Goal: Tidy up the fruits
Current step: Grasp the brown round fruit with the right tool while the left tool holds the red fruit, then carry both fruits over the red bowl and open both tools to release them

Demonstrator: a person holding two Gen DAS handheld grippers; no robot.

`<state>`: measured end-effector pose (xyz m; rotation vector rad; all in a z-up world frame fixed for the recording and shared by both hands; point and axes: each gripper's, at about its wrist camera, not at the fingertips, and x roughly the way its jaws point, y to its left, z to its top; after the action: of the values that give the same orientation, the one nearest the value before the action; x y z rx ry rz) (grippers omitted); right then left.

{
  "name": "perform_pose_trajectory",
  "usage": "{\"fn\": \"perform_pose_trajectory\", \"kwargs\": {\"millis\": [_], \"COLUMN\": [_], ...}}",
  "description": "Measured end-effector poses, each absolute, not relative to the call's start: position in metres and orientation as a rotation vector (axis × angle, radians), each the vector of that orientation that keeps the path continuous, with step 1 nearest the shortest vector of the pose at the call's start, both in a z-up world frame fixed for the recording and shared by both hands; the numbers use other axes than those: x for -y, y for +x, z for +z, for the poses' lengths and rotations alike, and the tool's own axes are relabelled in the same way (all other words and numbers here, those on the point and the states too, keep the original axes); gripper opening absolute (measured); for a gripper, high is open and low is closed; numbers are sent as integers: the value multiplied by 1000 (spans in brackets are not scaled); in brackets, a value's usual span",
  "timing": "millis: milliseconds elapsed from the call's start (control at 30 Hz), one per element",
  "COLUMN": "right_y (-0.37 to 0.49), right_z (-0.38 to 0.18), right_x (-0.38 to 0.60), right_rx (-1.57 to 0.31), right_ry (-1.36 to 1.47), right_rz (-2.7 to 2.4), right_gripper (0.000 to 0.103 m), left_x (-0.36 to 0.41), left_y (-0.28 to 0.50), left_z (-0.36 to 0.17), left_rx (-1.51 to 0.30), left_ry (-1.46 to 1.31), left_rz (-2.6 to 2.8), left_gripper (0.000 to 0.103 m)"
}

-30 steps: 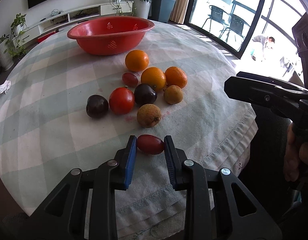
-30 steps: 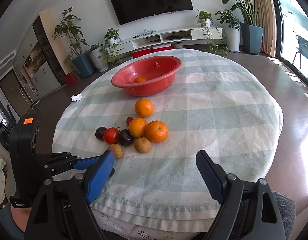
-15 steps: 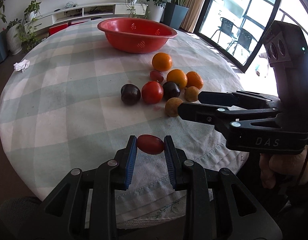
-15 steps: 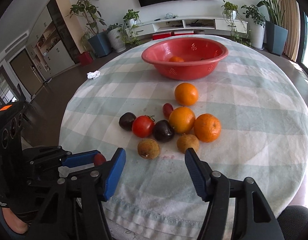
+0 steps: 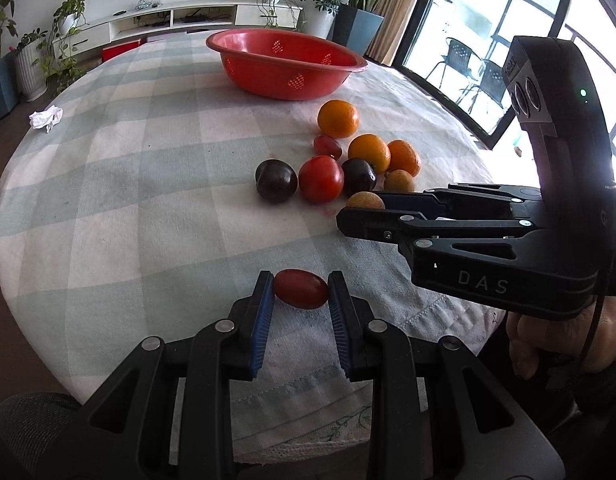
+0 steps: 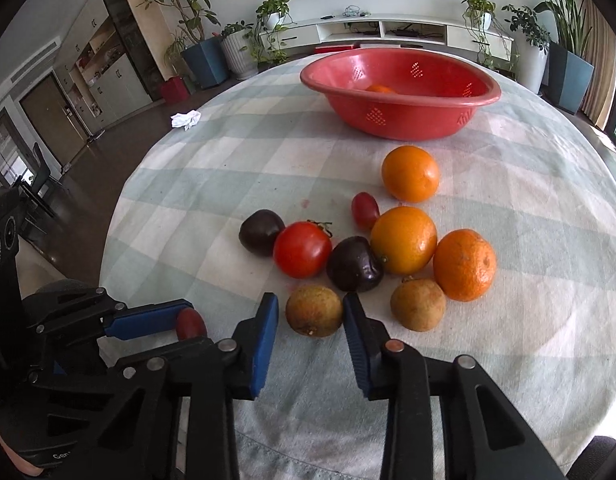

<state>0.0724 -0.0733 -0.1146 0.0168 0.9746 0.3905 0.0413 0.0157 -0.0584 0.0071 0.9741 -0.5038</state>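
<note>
Jaws of my left gripper [image 5: 300, 300] are clamping the grape tomato [image 5: 300, 289] while my right gripper [image 6: 311, 316] is straddling, unclosed, the brown fruit [image 6: 313, 310] nearest me from the red basket [image 6: 399, 120], needing gentle centred squeezing.

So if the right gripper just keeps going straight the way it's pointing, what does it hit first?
Most likely the brown round fruit, which sits just ahead of the right gripper, framed by its open jaws. Beyond it lies a dark plum. Height above the cloth is unclear.
</note>
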Motion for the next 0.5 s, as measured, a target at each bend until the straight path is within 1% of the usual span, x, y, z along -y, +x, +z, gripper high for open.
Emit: {"fn": "perform_pose_trajectory", "kwargs": {"millis": [500], "right_y": [58], "right_z": [-99], "right_x": [89], "right_rx": [-942], "right_ry": [70], "right_rz": [417], "right_gripper": [32], "left_x": [-11], "left_y": [44], "left_z": [-53], "left_rx": [-963], "left_ry": [-1], "left_rz": [-521], "left_gripper": [26]}}
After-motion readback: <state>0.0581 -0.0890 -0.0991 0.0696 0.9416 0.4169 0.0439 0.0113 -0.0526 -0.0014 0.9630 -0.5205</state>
